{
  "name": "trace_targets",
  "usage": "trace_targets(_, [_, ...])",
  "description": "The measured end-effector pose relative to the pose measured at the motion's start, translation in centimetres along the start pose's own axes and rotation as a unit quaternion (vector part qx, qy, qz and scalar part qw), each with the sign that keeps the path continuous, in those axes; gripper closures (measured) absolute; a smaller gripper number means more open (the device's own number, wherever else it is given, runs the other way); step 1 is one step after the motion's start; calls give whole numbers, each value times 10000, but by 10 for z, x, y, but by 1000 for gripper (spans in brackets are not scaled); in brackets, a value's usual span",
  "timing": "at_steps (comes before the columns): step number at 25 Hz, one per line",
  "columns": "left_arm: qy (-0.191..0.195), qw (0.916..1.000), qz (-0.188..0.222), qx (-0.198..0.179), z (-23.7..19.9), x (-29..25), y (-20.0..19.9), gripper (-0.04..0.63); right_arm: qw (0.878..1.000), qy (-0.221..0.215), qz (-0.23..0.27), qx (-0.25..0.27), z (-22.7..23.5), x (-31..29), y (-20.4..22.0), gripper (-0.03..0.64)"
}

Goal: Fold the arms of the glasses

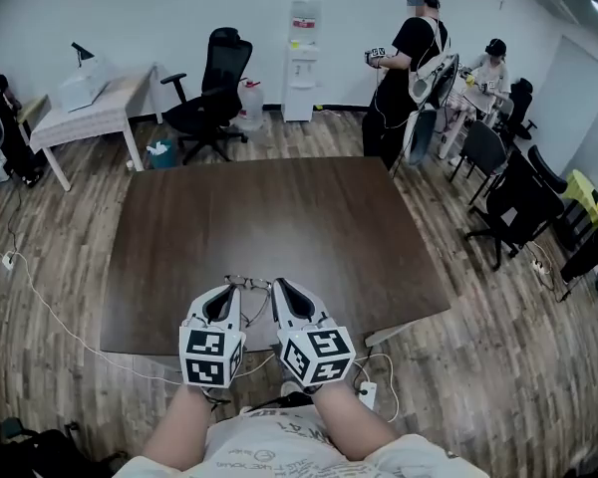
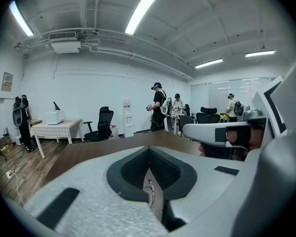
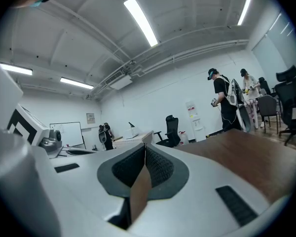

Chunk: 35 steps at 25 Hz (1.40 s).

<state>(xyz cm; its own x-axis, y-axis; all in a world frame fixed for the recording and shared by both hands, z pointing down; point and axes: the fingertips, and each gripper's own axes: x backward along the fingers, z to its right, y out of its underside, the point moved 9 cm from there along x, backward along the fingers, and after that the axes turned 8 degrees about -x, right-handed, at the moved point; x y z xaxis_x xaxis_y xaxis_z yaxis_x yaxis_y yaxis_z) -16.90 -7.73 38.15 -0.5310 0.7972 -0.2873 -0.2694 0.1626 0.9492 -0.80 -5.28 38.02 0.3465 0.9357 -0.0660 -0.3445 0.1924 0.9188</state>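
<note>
Thin wire-framed glasses (image 1: 249, 284) hang just above the near edge of the brown table (image 1: 279, 227), between the tips of both grippers. My left gripper (image 1: 235, 288) is shut; in the left gripper view a thin wire part of the glasses (image 2: 149, 190) shows pinched between its jaws (image 2: 149, 148). My right gripper (image 1: 276, 283) sits close beside it, with its tip at the right end of the glasses. In the right gripper view its jaws (image 3: 145, 146) are pressed together and nothing shows between them. How the glasses' arms stand is too small to tell.
A power strip (image 1: 368, 394) and its cable lie on the floor by the table's near right corner. Beyond the table are a black office chair (image 1: 214, 93), a white side table (image 1: 90, 113), a water dispenser (image 1: 302, 60), a standing person (image 1: 404, 73) and more chairs (image 1: 513, 207) at right.
</note>
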Motion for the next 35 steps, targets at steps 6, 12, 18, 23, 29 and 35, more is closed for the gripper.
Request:
trace_targets(6, [-107, 9993, -270, -227, -15, -32, 2, 580, 9994, -264, -210, 49, 15, -36, -11, 600])
trace_targets(12, [193, 9940, -851, -660, -25, -69, 27, 580, 9980, -307, -547, -53, 43, -60, -4, 600])
trace_targets(18, [790, 9668, -1783, -1648, -26, -104, 72, 578, 9964, -338, -748, -190, 73, -72, 1, 600])
trace_targets(23, [1065, 9338, -2160, -2648, -26, -126, 99, 577, 9951, -351, -873, -301, 96, -80, 7, 600])
trace_targets(29, [1443, 9035, -2622, -3067, -33, -153, 128, 487, 9940, -328, -996, -319, 116, -82, 10, 601])
trace_targets(35, [1858, 8637, -2874, -3699, -35, -192, 136, 486, 9931, -229, -1113, -301, 137, -82, 8, 600])
